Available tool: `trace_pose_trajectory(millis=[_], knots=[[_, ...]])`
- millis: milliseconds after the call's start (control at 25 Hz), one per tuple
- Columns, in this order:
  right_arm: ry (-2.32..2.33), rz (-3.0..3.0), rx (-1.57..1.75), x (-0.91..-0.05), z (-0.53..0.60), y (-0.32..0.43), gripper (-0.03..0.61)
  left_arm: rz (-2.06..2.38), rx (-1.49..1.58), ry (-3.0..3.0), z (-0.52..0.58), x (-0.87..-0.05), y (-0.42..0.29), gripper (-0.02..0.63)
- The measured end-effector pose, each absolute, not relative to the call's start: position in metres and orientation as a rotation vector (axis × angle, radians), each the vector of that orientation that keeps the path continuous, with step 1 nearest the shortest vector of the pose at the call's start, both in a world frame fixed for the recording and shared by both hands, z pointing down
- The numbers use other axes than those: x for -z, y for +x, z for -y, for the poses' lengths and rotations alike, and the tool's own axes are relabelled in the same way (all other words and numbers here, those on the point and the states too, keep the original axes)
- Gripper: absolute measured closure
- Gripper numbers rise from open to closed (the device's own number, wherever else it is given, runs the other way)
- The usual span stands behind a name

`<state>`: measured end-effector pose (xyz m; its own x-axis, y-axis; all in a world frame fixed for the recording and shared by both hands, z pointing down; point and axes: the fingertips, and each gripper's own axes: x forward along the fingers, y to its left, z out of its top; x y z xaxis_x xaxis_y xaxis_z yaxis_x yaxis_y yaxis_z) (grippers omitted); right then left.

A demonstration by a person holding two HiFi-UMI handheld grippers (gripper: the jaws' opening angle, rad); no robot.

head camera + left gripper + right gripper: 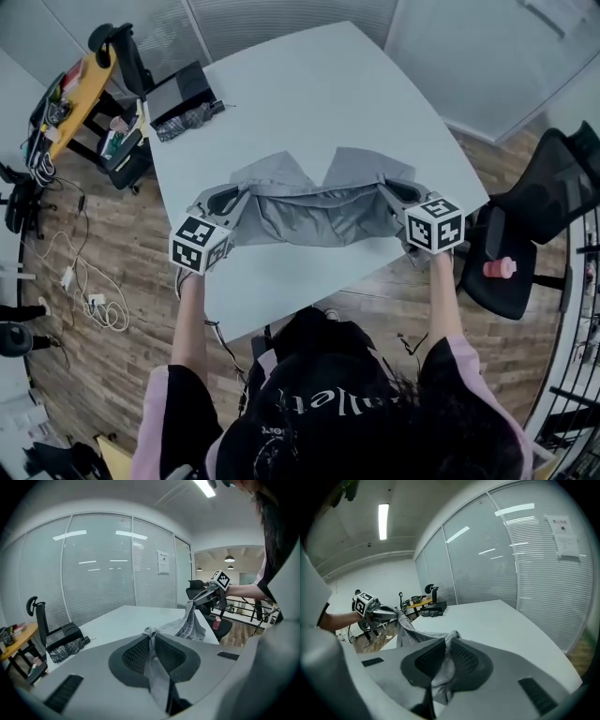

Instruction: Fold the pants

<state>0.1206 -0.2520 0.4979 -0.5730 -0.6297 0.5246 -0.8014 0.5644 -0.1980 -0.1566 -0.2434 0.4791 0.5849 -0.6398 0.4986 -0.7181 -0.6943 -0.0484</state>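
The grey pants [314, 202] lie across the white table [309, 84], two legs pointing away from me and a fold of cloth lifted toward me. My left gripper [225, 199] is shut on the cloth's left corner, and grey fabric is pinched between its pads [151, 634]. My right gripper [399, 192] is shut on the right corner, with cloth bunched between its pads [446, 641]. The fabric hangs stretched between the two grippers, a little above the table. Each gripper view shows the other gripper [208, 595] [384, 613] holding its end of the pants [190, 623] [410, 627].
A black case [181, 91] and a folded checked umbrella [187, 120] rest at the table's far left corner. A black office chair [534, 220] with a pink object [500, 268] on its seat stands right of the table. A yellow side table [82, 86] and floor cables [94, 300] are at left.
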Motion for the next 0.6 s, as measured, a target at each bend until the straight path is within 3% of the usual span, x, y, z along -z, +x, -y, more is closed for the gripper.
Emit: trace_pose_trajectory(millis=[600], knots=[[1.109, 2.217, -0.591, -0.601, 0.362, 0.118, 0.526, 1.04, -0.933, 2.49, 0.346, -0.601, -0.161, 0.554]])
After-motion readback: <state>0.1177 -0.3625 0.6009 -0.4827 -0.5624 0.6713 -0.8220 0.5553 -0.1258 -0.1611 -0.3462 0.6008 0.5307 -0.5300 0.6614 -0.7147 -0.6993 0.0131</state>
